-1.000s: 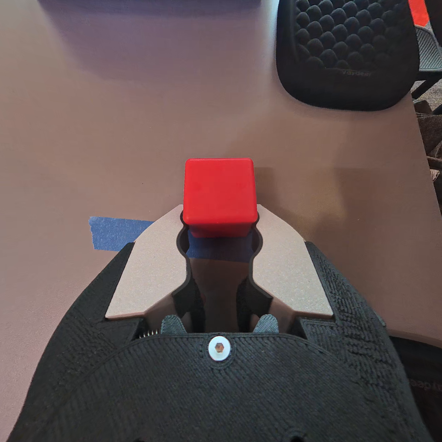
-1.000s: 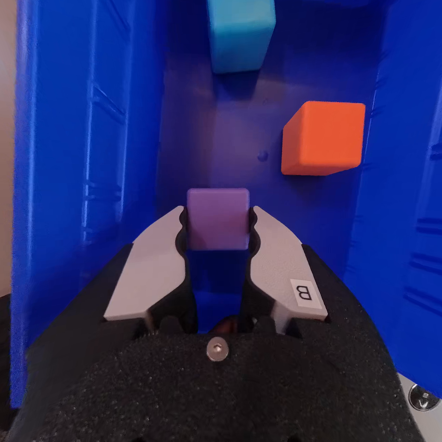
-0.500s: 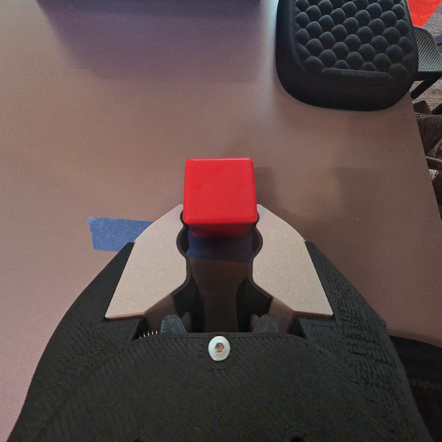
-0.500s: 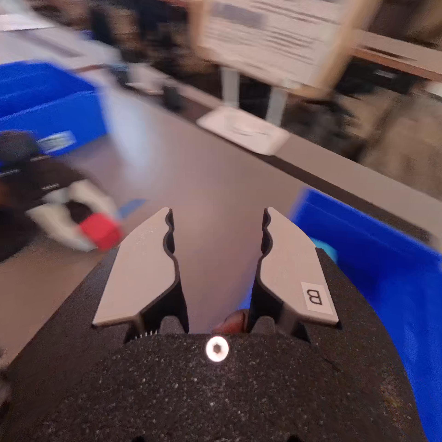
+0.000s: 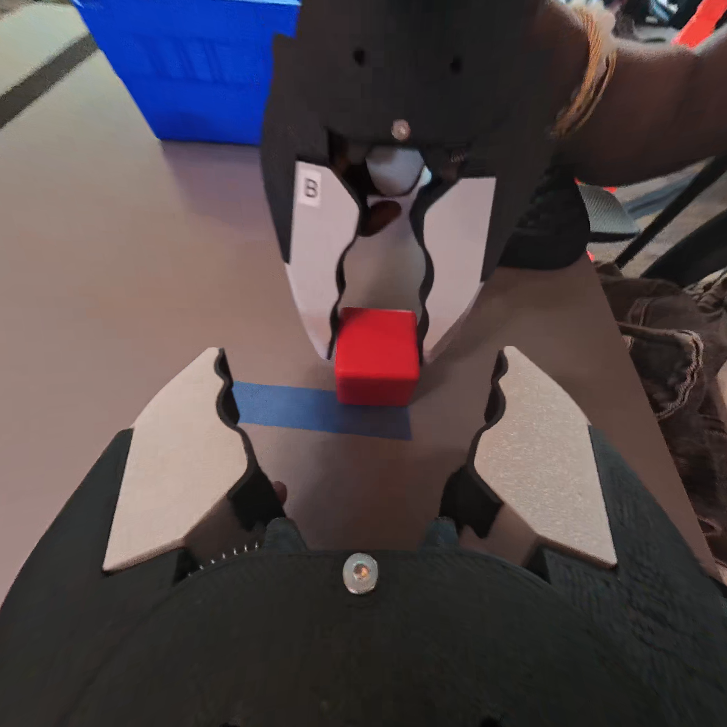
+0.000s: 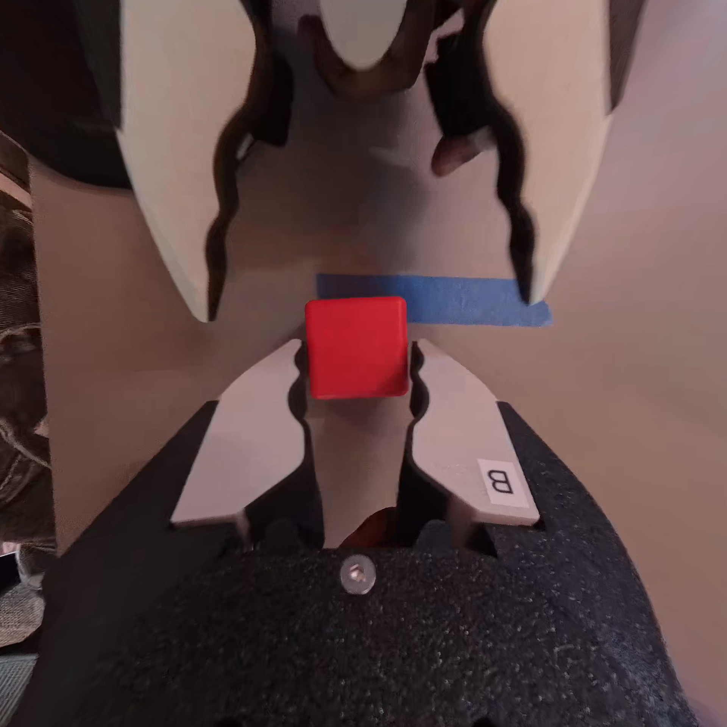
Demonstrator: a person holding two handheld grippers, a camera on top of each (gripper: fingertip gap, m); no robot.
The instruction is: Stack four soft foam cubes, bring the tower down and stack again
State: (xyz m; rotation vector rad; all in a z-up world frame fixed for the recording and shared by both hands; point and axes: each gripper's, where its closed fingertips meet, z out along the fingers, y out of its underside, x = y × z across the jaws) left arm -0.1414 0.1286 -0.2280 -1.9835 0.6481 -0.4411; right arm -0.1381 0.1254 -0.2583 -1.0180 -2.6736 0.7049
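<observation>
1. Blue bin [image 5: 196,71]: stands upper left on the table [image 5: 98,275], in the left wrist view only; its contents cannot be seen.
2. Blue tape strip [image 5: 314,411]: flat on the table; its right end touches the red cube [image 5: 375,356].
3. Left gripper [image 5: 358,389]: fingers spread wide, holding nothing, short of the cube.
4. Right gripper [image 6: 356,368]: fingers flank the cube; contact cannot be confirmed.
5. Dark fabric [image 5: 668,373]: at the table's right edge.
</observation>
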